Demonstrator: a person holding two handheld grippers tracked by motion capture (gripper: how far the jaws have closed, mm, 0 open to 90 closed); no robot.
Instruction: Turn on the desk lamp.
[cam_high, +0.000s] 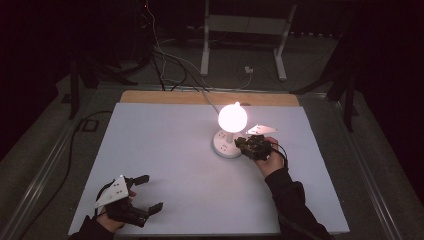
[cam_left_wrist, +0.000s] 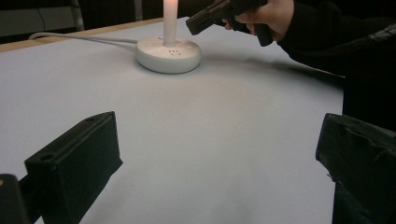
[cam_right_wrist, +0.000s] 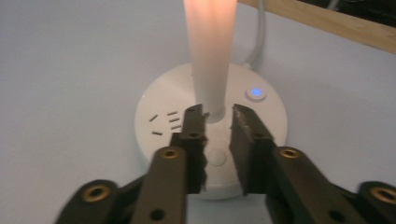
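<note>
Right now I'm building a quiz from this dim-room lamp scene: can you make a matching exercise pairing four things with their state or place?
Things:
1. round white lamp base
2. small round blue button
3. left gripper
4. right gripper

States:
A. jaws wide apart over the bare white table
B. glowing on the base
C. jaws nearly closed at the lamp stem
D. has a white cable leading away

Pairs: 1-D, 2-B, 3-A, 4-C

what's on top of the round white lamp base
On the lamp base stand the glowing stem, a lit blue button, a round white button and small slots. The right gripper hovers there with jaws slightly apart, covering part of the near surface.
</note>
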